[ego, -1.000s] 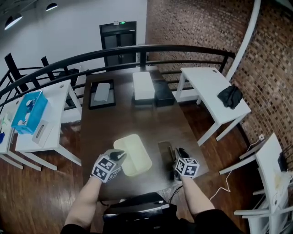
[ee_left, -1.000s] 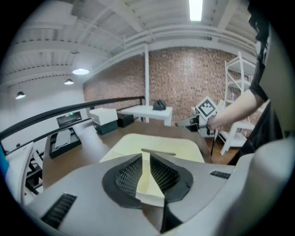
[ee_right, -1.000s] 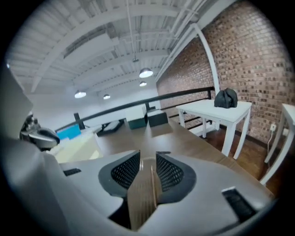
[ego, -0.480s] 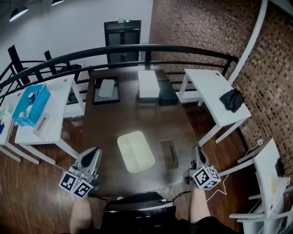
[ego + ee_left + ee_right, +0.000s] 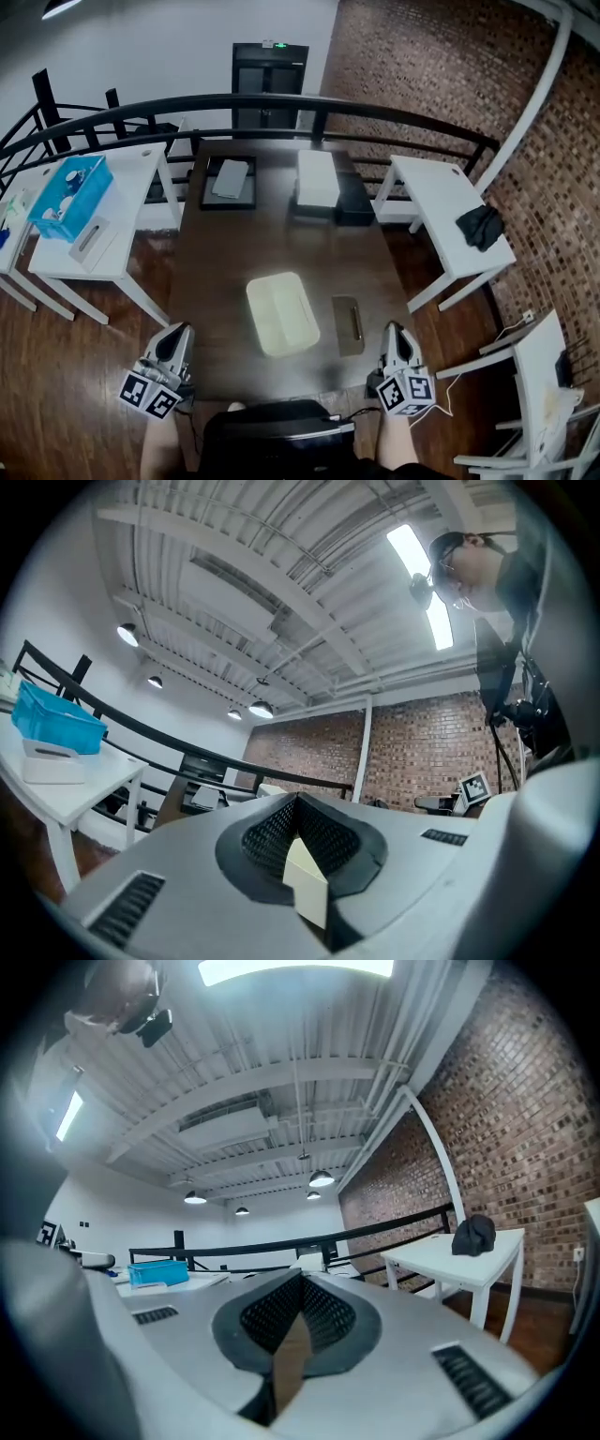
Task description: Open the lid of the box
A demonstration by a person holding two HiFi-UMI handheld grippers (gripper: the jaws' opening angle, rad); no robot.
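A pale cream box (image 5: pixel 281 313) with its lid down lies flat on the dark wooden table (image 5: pixel 225 272). A thin brown flat piece (image 5: pixel 348 324) lies just right of it. My left gripper (image 5: pixel 176 332) hangs off the table's near left corner, shut and empty, well apart from the box. Off the near right corner my right gripper (image 5: pixel 394 330) is also shut and empty. In the left gripper view the left gripper (image 5: pixel 295 799) points up at the ceiling, jaws pressed together. The right gripper (image 5: pixel 298 1277) in its own view stands the same way.
At the table's far end sit a black tray (image 5: pixel 230 180), a white box (image 5: pixel 318 177) and a black box (image 5: pixel 354 197). White side tables flank it: the left one (image 5: pixel 117 244) bears a blue basket (image 5: pixel 68 197), the right one (image 5: pixel 441 202) a black cloth (image 5: pixel 483 226). A black railing (image 5: pixel 281 103) curves behind.
Both grippers have drawn back from the box and the brown piece to the table's near corners. Their jaws have shut. The box has not moved.
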